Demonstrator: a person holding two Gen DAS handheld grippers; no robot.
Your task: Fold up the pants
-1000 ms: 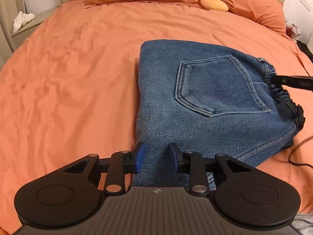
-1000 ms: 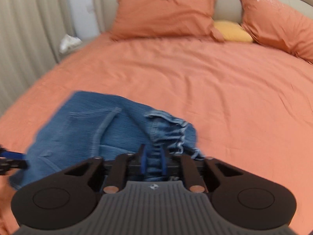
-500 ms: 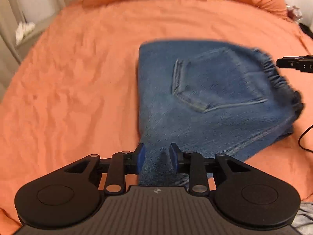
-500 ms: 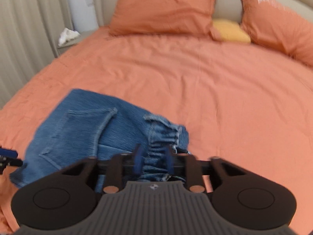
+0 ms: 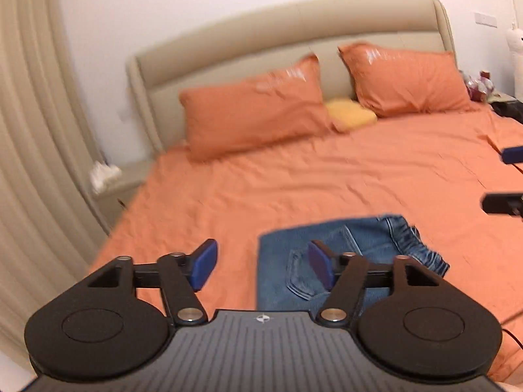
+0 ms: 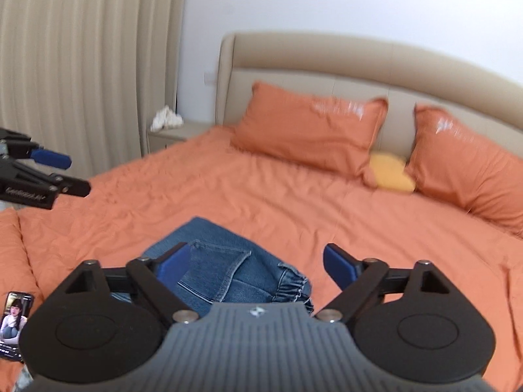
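Note:
The blue jeans (image 5: 369, 248) lie folded into a compact stack on the orange bed (image 5: 294, 183), back pocket up and elastic waistband to the right. My left gripper (image 5: 261, 264) hovers above their left edge, jaws opening wide, nothing between the pads. In the right wrist view the same jeans (image 6: 228, 261) lie below my right gripper (image 6: 258, 263), whose jaws are also opening wide and hold nothing. Each gripper shows at the edge of the other's view: the right gripper (image 5: 505, 179) and the left gripper (image 6: 65, 173).
Two orange pillows (image 5: 255, 114) and a small yellow cushion (image 5: 351, 114) rest against the beige headboard (image 6: 327, 58). A nightstand with a white cloth (image 6: 166, 119) stands by the curtain (image 6: 81, 65). A lit phone (image 6: 14, 321) lies on the bed at the lower left. A black cable (image 5: 511, 334) trails at the right.
Both grippers let go of the jeans, opened wide and rose away from the bed, tilting up so the headboard and wall came into view. The folded jeans stayed lying on the sheet.

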